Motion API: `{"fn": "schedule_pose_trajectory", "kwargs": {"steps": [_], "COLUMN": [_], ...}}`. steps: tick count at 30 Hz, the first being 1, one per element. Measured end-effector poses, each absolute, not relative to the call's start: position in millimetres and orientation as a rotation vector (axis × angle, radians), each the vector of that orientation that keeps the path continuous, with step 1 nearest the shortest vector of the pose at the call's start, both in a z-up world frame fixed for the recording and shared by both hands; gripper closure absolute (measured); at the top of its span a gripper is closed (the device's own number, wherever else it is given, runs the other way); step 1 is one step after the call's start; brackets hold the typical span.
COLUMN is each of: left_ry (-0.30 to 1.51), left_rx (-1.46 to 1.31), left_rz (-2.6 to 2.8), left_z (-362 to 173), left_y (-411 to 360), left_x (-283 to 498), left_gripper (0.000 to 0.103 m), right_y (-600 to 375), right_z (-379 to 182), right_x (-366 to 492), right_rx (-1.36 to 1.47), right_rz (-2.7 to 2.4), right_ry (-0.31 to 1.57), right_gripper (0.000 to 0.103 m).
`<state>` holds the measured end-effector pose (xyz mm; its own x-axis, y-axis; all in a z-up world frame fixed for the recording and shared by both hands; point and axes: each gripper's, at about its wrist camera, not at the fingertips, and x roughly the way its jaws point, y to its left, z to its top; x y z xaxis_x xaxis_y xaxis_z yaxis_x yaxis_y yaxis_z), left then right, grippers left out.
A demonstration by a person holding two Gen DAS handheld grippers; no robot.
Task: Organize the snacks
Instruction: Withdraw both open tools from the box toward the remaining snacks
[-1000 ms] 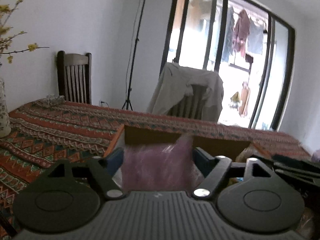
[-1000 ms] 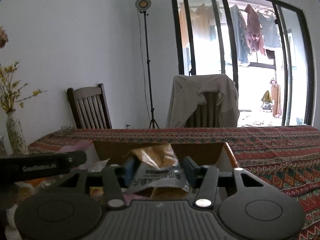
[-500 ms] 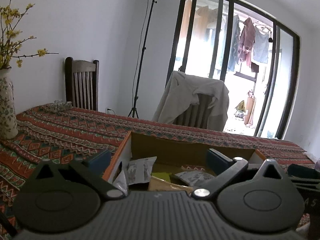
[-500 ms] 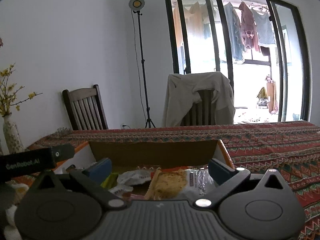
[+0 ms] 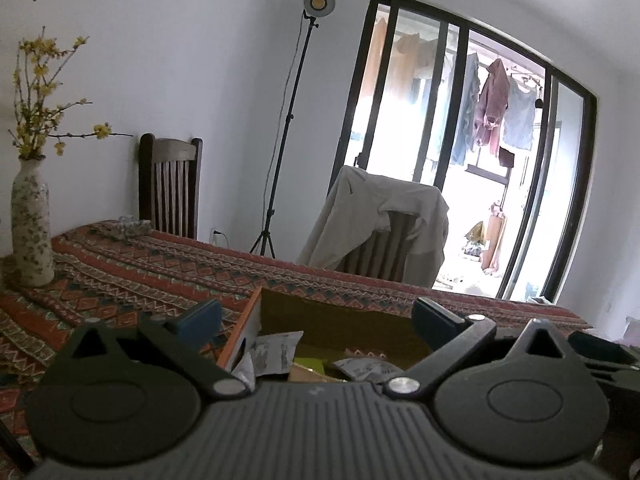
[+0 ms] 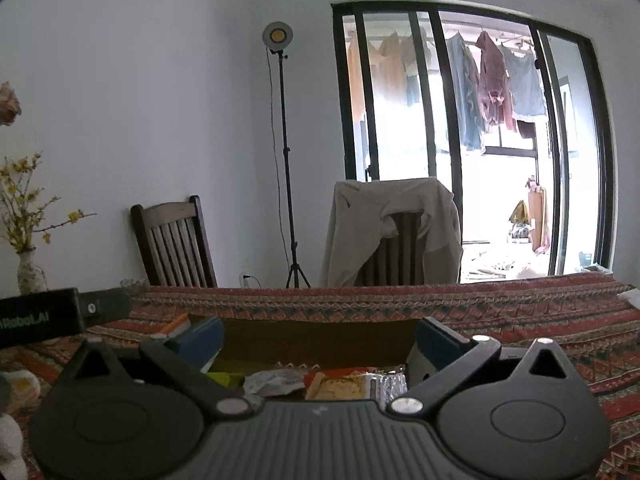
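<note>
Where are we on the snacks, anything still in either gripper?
Done: several packets lie in the cardboard box, including a biscuit pack. In hand: nothing; left gripper and right gripper are open and empty above it. Left: can't tell; little table outside the box shows.

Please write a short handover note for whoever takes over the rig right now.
Left gripper: open, empty, above the near-left part of the open brown cardboard box.
Right gripper: open, empty, above the same box.
Things: the box stands on the red patterned tablecloth; inside lie a white crinkled snack packet, a clear packet of golden crackers and a white printed sachet.
Done: several snacks are in the box.
Left: I cannot see loose snacks from here; check beside the box.
</note>
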<state>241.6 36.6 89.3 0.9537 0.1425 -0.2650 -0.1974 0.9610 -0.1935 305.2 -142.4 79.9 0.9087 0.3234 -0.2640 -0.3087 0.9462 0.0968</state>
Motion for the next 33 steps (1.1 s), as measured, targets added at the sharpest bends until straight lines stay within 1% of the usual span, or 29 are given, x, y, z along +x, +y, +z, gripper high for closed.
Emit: {"fn": "schedule_pose_trajectory", "kwargs": {"steps": [7, 13, 23, 28, 33], "left_ry": [0.26, 0.286, 0.394, 0.436, 0.434], "left_rx": [-0.205, -0.2, -0.199, -0.15, -0.104], "left_rz": [0.171, 0.17, 0.169, 0.174, 0.187], "left_z": [89.8, 78.6, 36.8, 15.4, -4.4], "left_y": [34.5, 37.3, 51.6, 52.7, 47.5], "left_x": [215.0, 193.0, 171.1, 165.2, 162.4], "left_gripper": [0.0, 0.0, 0.0, 0.0, 0.0], "right_y": [-154.0, -164.8, -181.8, -187.3, -190.8], "right_z": [78.2, 66.6, 37.1, 21.1, 5.7], "right_x": [275.4, 251.5, 223.8, 210.6, 204.2], "right_rx": [0.059, 0.051, 0.044, 0.017, 0.012], "right_rz": [0.324, 0.319, 0.322, 0.308, 0.306], "right_ry": [0.293, 0.322, 0.388, 0.425, 0.471], "right_gripper": [0.0, 0.0, 0.0, 0.0, 0.0]}}
